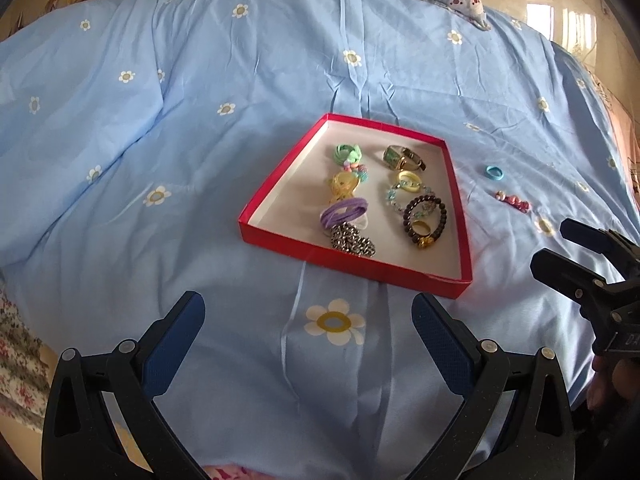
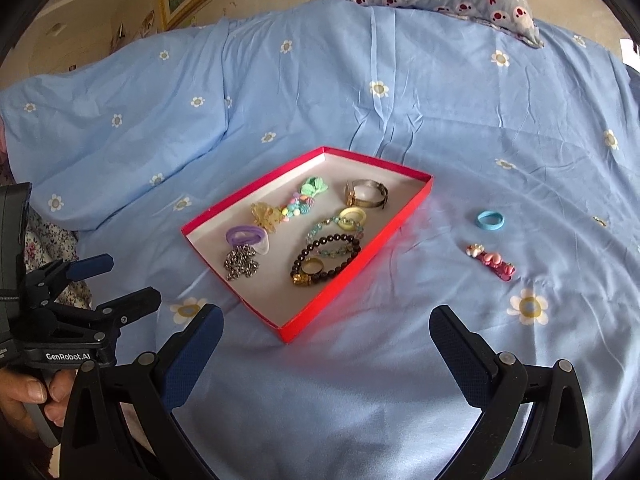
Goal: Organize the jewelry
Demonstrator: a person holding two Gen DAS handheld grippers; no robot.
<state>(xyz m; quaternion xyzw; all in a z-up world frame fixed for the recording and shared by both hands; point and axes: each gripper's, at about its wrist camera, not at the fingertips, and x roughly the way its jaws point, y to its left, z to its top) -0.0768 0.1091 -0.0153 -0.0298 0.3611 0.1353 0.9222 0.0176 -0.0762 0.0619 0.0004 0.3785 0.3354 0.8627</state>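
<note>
Both grippers, left [image 1: 308, 320] and right [image 2: 326, 332], spread, empty, near bed's front edge. Tray [image 2: 356, 276] holds jewelry; blue ring [image 2: 489, 219], pink clip [image 2: 491, 262] on sheet [image 2: 360, 400] right of it.

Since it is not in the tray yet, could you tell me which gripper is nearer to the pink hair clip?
Right. The right gripper hangs open just short of the pink hair clip; the left gripper is open farther off, across the red tray.

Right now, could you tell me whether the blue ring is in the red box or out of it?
Out. The blue ring lies on the bedsheet, right of the red box, near the pink hair clip.
</note>
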